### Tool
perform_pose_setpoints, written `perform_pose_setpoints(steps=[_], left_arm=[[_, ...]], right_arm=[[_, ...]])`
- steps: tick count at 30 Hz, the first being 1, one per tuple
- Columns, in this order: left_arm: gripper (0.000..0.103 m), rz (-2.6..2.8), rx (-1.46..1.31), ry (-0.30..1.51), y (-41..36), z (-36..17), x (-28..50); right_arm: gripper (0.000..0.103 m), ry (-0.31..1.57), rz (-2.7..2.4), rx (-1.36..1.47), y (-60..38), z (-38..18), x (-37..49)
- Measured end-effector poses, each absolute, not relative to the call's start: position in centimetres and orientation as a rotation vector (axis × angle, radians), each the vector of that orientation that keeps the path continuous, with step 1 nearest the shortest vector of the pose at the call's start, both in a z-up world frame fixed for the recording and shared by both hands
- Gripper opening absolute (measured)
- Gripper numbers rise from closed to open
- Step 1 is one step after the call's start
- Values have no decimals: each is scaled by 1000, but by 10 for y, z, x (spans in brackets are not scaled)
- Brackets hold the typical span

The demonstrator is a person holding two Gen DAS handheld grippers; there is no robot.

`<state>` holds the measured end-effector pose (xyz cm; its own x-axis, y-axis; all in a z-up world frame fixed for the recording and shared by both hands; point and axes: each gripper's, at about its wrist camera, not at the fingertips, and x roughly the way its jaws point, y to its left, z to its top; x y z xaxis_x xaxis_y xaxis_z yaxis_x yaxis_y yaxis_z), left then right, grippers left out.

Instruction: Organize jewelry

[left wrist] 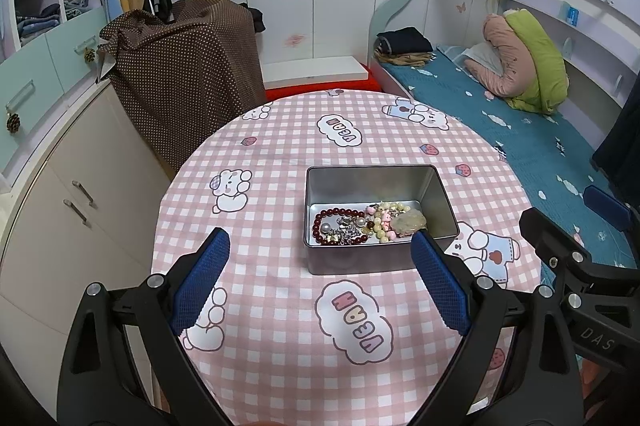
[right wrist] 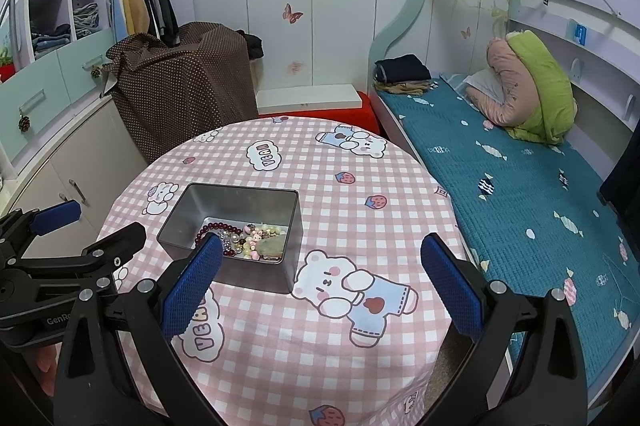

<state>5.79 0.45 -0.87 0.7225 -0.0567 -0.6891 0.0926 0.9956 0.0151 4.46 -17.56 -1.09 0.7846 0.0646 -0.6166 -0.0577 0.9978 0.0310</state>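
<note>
Jewelry (left wrist: 362,224) lay heaped in a rectangular metal tin (left wrist: 376,185) on the pink checked desk (left wrist: 280,153): a dark red bead bracelet (left wrist: 320,222), cream pearls, pink charms, a pale green stone. Left tongs (left wrist: 320,246) and right tongs (right wrist: 322,258) both gaped wide, empty.

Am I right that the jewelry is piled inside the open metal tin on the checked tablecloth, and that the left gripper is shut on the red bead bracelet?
Not quite: the left gripper is open and holds nothing, as the left wrist view shows. The red bead bracelet lies with the other jewelry inside the open metal tin on the checked tablecloth.
</note>
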Motion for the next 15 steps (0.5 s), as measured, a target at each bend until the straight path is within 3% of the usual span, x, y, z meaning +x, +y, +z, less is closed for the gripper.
perform_pose_setpoints(steps=[15], left_arm=[[92, -86, 41, 767, 7, -9, 61]], right_arm=[[96, 669, 69, 16, -175, -12, 46]])
